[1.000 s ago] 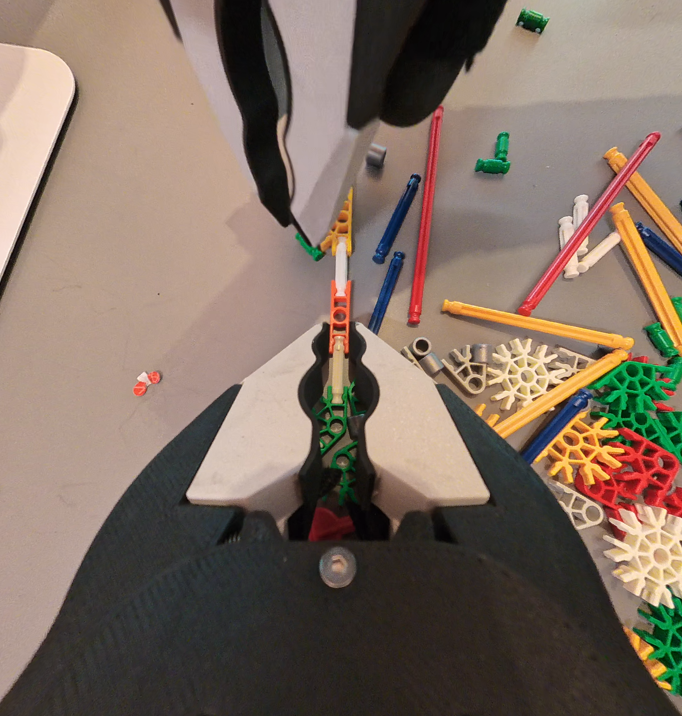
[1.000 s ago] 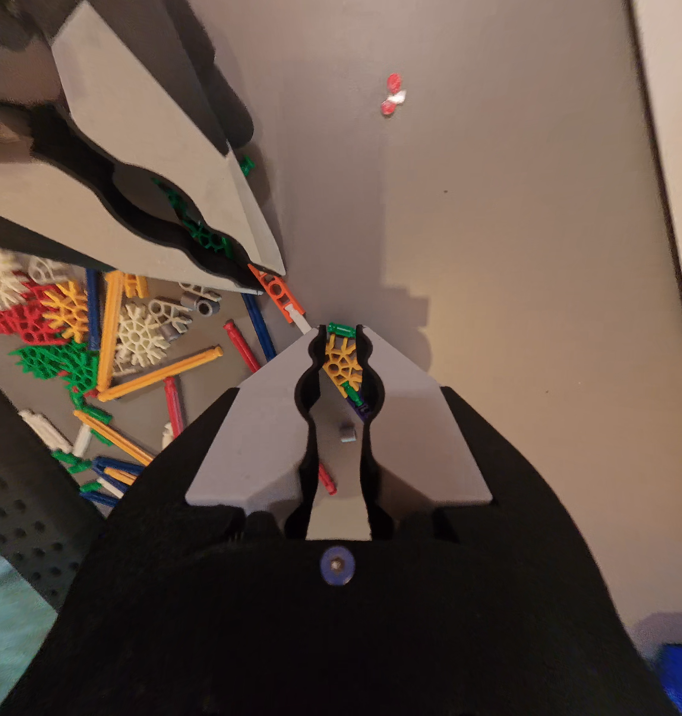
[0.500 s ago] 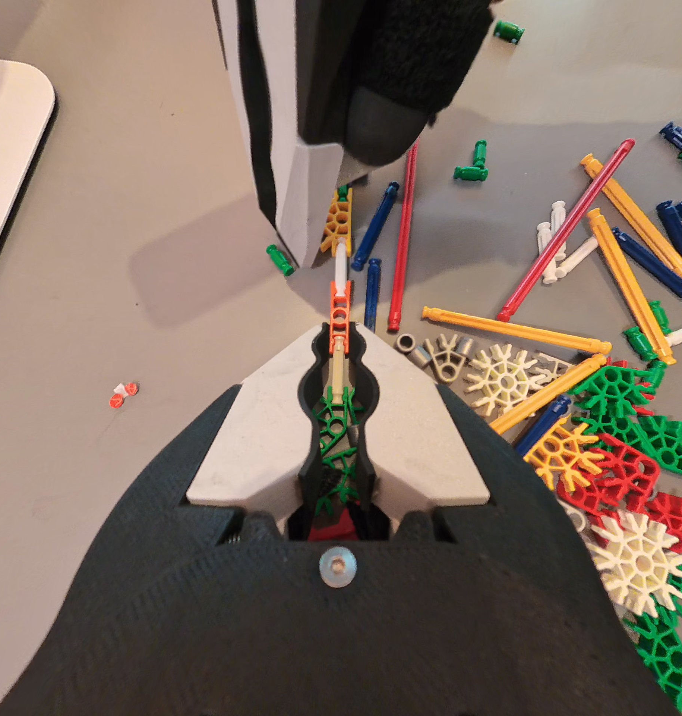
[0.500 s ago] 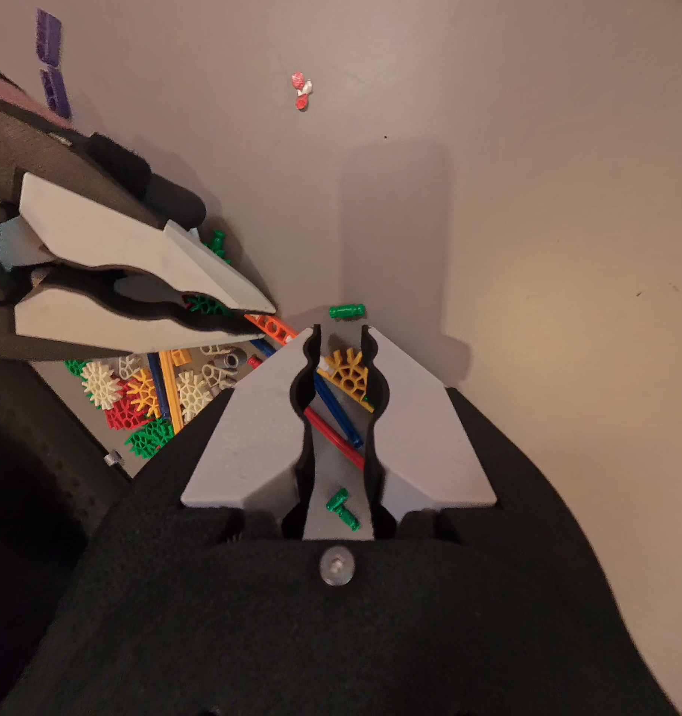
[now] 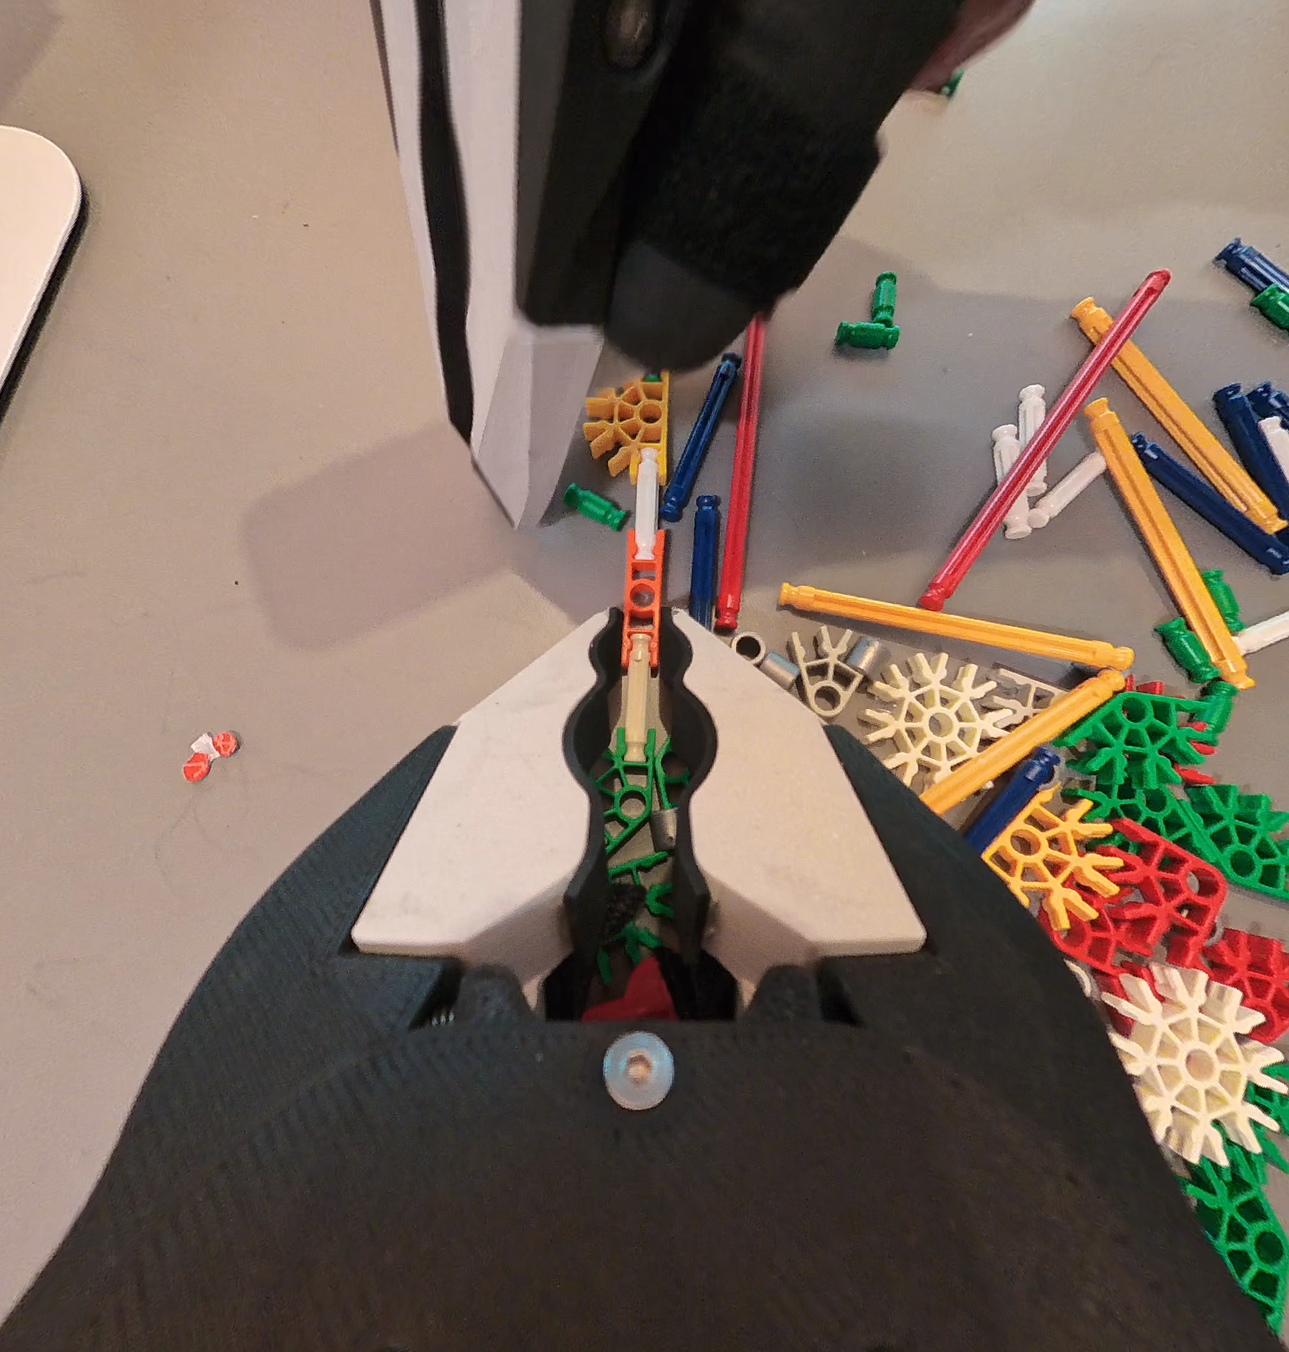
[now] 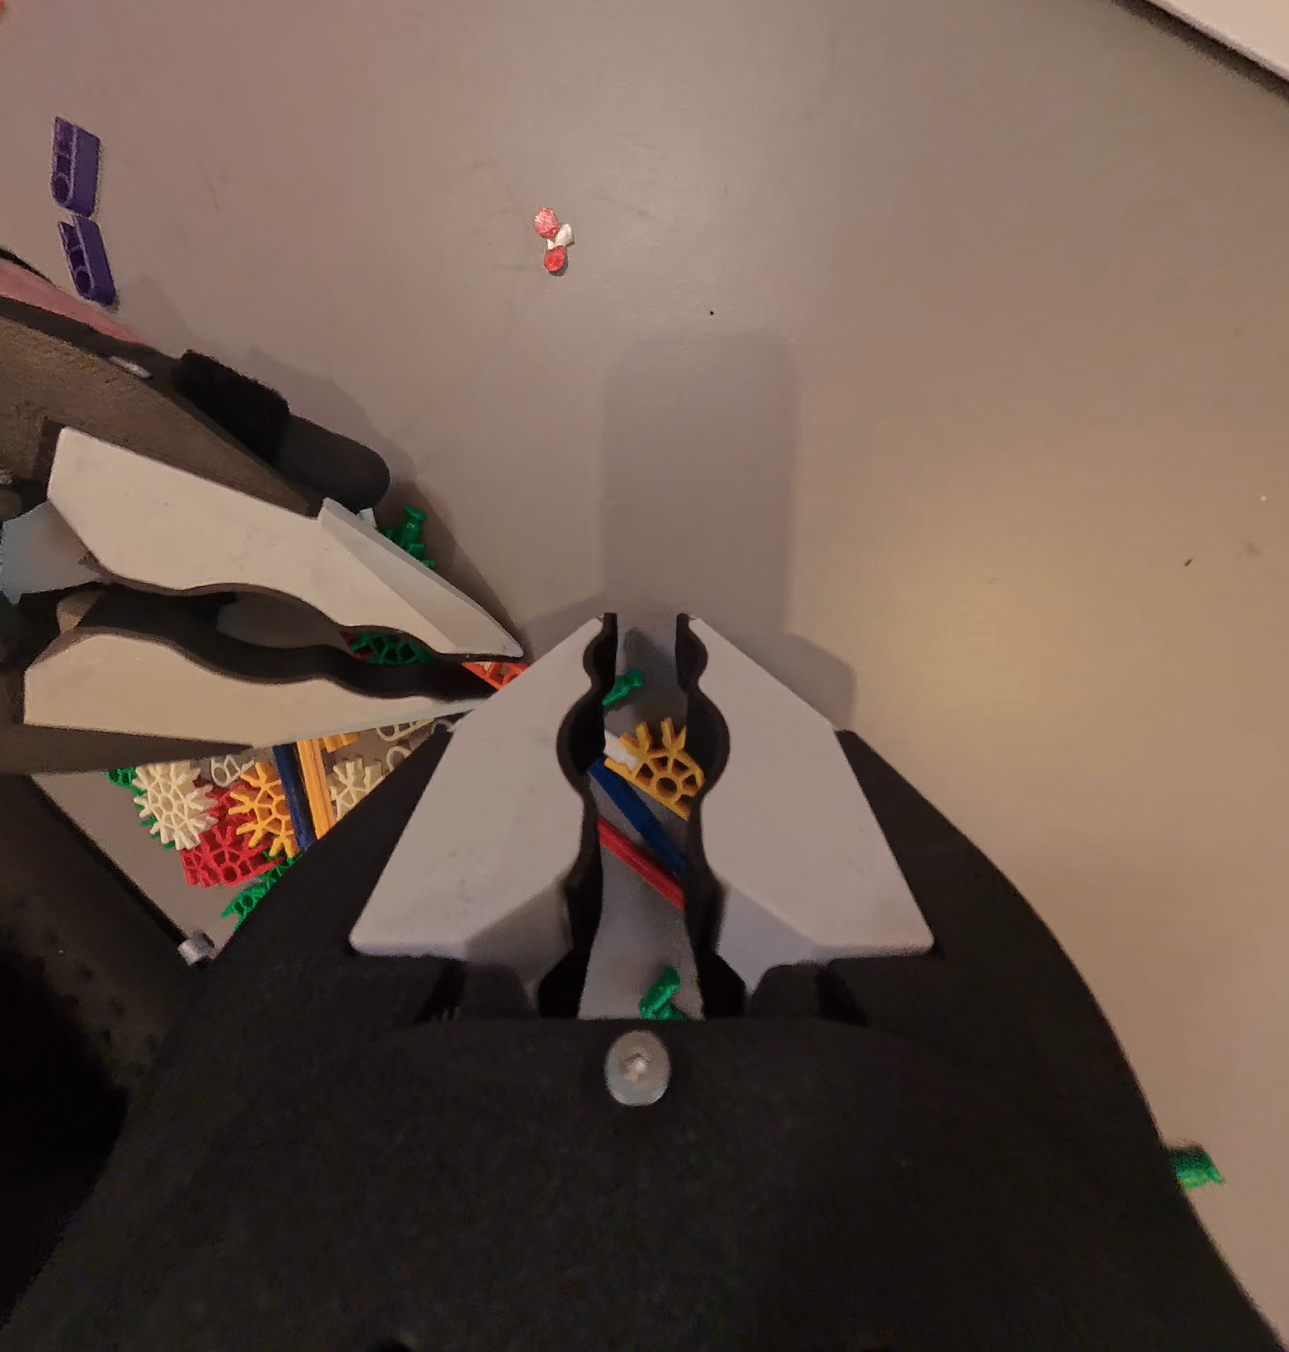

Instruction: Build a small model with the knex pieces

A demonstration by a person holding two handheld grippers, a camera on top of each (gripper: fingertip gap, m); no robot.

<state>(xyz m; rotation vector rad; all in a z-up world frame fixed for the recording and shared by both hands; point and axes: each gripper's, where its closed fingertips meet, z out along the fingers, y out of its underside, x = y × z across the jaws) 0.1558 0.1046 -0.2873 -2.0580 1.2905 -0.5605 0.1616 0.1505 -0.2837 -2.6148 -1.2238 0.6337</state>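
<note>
The left claw (image 5: 645,629) clamps a built chain of green connectors, tan rod, orange connector (image 5: 643,596), white rod and yellow connector (image 5: 630,424), while the right claw (image 6: 645,622), narrowly parted and empty, straddles that yellow end at frame centre.

Right gripper (image 6: 645,622), earlier clamped on the yellow connector (image 6: 660,764), now stands apparently open above it.
</note>
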